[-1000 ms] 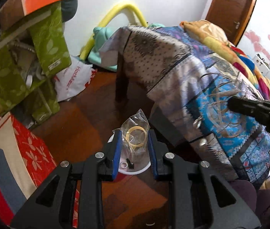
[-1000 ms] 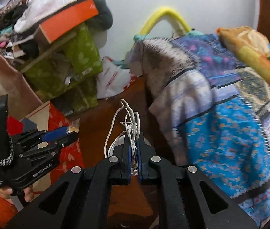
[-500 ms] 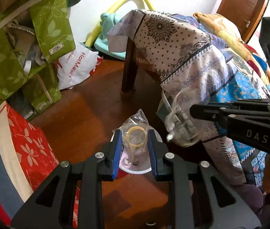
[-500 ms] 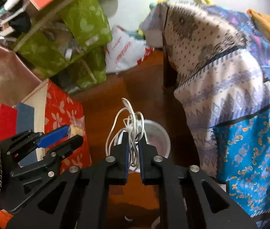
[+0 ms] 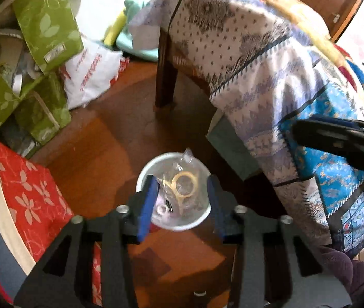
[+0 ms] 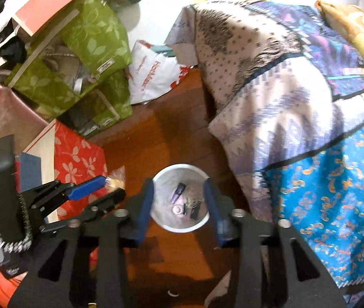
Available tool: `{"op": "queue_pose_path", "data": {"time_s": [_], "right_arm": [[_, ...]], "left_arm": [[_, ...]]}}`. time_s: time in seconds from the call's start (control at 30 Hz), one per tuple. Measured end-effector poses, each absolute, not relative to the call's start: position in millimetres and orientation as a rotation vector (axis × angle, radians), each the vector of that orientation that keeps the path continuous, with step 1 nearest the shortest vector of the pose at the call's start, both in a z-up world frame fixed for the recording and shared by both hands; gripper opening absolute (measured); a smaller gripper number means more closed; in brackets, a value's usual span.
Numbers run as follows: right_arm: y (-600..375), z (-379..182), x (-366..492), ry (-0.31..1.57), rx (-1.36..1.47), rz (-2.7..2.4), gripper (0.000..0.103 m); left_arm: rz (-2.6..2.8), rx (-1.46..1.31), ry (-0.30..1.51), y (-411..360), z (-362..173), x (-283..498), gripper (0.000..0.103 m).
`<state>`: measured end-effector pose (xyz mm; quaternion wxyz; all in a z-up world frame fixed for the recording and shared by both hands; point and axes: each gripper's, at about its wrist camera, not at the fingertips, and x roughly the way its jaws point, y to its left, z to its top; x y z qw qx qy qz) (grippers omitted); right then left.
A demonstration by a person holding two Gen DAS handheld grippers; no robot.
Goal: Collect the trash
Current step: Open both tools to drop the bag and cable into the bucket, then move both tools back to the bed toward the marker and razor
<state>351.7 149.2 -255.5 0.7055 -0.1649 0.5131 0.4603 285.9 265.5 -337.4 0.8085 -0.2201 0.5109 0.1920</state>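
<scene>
Drop-off step at the white bin [image 5: 143, 177] on the wood floor [image 5: 99, 148], just beside the draped bed [image 5: 271, 77]. Left gripper [image 5: 180, 192] right over the bin mouth, jaws just been opening – clear plastic bag [image 5: 182, 179] with a yellowish ring inside between the blue pads [image 5: 147, 200], seemingly loose, no squeeze visible; released or falling, cannot tell which. Right gripper [image 6: 179, 200] also above the bin [image 6: 179, 227], jaws just been opening, parted with nothing between them; small dark bits and some pale tangle down inside the bin, too blurred to name. From the right wrist view, bag at the left gripper's tips [image 6: 116, 182]. Next, probably: confirm bag clears the rim, then lift both away – look for remaining trash.
</scene>
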Motion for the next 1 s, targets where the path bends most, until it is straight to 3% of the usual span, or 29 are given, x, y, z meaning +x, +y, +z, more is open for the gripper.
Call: {"op": "queue_pose_path", "data": {"time_s": [0.33, 1.0], "right_arm": [[118, -233, 343, 1.085, -0.351, 1.015, 0.043], [3, -134, 310, 0.832, -0.277, 0.955, 0.043]], "left_arm": [[0.417, -0.47, 1.084, 253, -316, 275, 0.041], [0.342, -0.246, 0.847, 147, -172, 262, 0.042]]}}
